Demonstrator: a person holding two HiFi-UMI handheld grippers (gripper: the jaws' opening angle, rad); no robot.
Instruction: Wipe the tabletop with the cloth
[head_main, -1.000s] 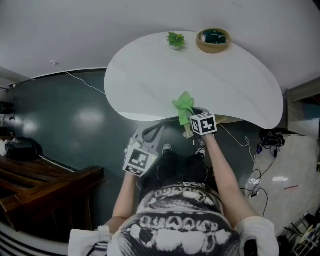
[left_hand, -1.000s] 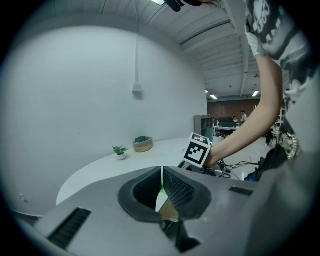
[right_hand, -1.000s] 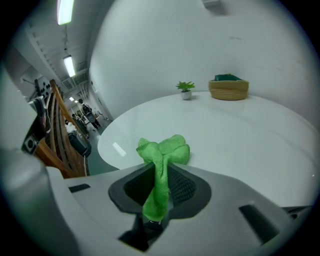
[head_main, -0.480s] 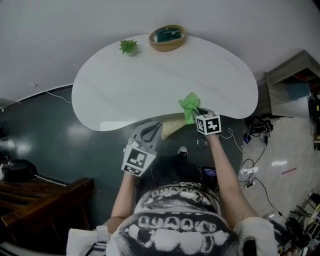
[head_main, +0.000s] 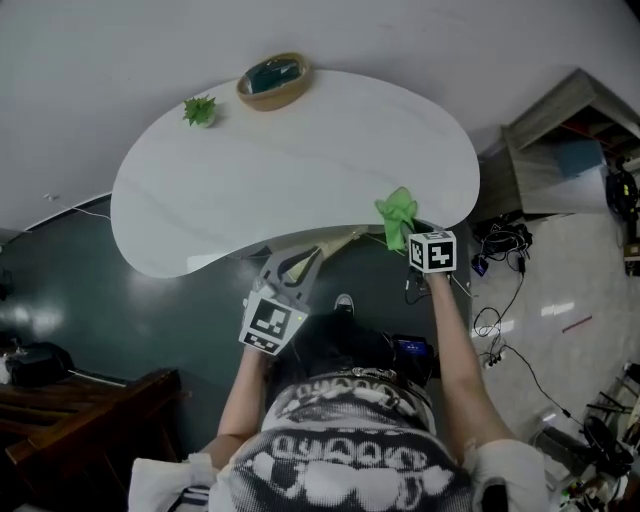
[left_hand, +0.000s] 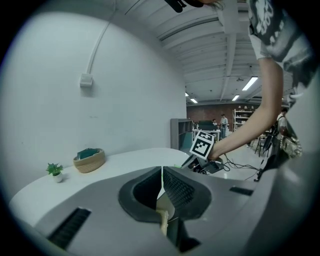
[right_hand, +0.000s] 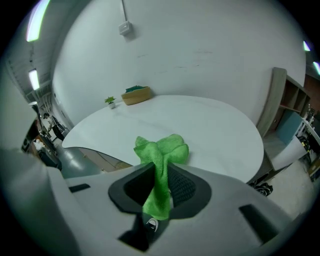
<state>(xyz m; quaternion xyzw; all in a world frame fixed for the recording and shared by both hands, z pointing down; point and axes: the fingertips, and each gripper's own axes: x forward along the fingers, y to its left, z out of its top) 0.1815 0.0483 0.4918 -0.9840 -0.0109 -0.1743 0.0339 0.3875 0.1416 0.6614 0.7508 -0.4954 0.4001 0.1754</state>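
Fluffy green cloth (right_hand: 162, 150), soft and matt. Smooth white tabletop (head_main: 300, 150) with faint sheen. Rough woven basket (head_main: 273, 84). Glossy dark floor (head_main: 150, 310).

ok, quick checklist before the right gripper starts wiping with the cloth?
1. Grip on cloth: ok. The right gripper has its fingers shut on it.
2. Cloth spread flat: not ok. It is bunched into a wad.
3. Cloth pressed to tabletop: cannot tell. It sits at the near right edge.
4. Left gripper out of the way: ok. It is shut on nothing and off the table's near edge.
5. Wipe path: ok. The plant and basket stand only at the far edge.
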